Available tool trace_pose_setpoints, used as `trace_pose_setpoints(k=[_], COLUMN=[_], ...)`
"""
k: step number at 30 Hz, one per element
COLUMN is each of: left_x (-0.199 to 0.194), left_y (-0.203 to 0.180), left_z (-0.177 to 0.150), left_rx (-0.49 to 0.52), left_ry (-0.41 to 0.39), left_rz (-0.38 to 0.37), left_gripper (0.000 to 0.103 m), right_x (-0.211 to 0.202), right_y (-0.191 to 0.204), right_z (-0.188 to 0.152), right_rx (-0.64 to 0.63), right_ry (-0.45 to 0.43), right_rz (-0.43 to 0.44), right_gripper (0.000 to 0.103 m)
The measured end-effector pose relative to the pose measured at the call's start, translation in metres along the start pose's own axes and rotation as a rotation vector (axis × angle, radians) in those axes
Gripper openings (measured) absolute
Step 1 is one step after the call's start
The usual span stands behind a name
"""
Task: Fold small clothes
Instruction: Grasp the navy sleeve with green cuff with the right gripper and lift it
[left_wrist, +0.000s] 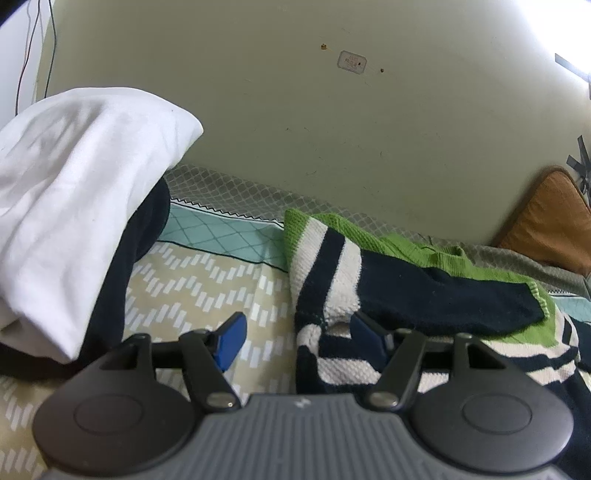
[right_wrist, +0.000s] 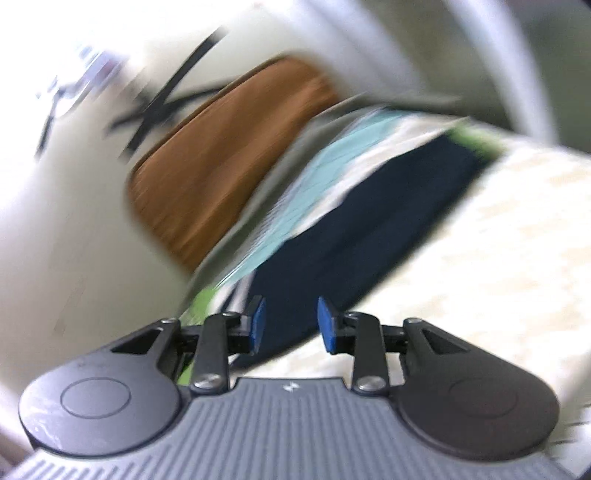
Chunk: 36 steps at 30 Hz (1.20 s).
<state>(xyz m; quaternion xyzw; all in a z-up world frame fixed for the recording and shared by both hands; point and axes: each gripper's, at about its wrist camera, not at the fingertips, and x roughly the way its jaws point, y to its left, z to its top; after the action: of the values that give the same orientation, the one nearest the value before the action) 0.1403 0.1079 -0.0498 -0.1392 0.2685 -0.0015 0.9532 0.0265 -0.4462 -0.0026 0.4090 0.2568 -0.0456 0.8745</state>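
A knitted striped garment (left_wrist: 388, 288) in navy, cream and green lies crumpled on the patterned bed sheet (left_wrist: 207, 288), right of centre in the left wrist view. My left gripper (left_wrist: 295, 341) is open, low over the sheet; its right blue pad (left_wrist: 364, 334) sits at the garment's left edge, its left pad (left_wrist: 232, 341) over bare sheet. The right wrist view is motion-blurred. My right gripper (right_wrist: 290, 325) is open and empty, above a navy part of the garment (right_wrist: 354, 236).
A white and navy folded cloth pile (left_wrist: 70, 206) stands at the left. A pale wall (left_wrist: 332, 129) runs behind the bed. An orange cushion (left_wrist: 554, 225) leans at the far right and also shows in the right wrist view (right_wrist: 229, 155).
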Motion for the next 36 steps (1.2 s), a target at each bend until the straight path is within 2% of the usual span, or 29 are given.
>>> trace_pose_setpoints(k=[4,8,11,15,17,18,21,24,29,32,36], left_x=[0.001,0.002,0.002,0.003,0.004,0.004,0.003,-0.002,-0.019,-0.025,-0.022], left_y=[0.003,0.004,0.004,0.004,0.004,0.005,0.006,0.007,0.018,0.027,0.035], left_z=[0.0,0.0,0.0,0.0,0.0,0.0,0.0,0.002,0.008,0.011,0.013], left_rx=[-0.013,-0.019,-0.02,-0.018,-0.019,-0.021,-0.028,-0.045,-0.122,-0.156,-0.181], left_ry=[0.008,0.011,0.011,0.013,0.014,0.014,0.004,-0.018,-0.077,-0.103,-0.093], left_rz=[0.001,0.002,0.001,0.001,0.0,0.0,0.003,-0.011,-0.09,-0.106,-0.088], left_gripper=[0.064,0.064,0.064,0.064,0.064,0.064,0.064,0.064,0.064,0.064,0.065], right_x=[-0.022,-0.015,0.002,0.023,0.034,0.039,0.041,0.035,0.045,0.064,0.092], right_y=[-0.035,-0.052,-0.053,-0.046,-0.048,-0.049,-0.043,-0.001,0.119,0.205,0.284], right_z=[0.017,0.02,0.021,0.035,0.042,0.046,0.05,0.053,0.039,0.003,-0.077], right_rx=[0.175,0.295,0.309,0.274,0.26,0.25,0.252,0.125,-0.16,-0.384,-0.63], right_ry=[-0.108,-0.102,-0.095,-0.13,-0.129,-0.124,-0.133,-0.152,-0.101,-0.026,0.117], right_rz=[-0.083,-0.092,-0.107,-0.126,-0.129,-0.144,-0.133,-0.07,0.152,0.297,0.466], right_gripper=[0.04,0.04,0.038,0.037,0.029,0.013,0.01,0.01,0.009,0.009,0.009])
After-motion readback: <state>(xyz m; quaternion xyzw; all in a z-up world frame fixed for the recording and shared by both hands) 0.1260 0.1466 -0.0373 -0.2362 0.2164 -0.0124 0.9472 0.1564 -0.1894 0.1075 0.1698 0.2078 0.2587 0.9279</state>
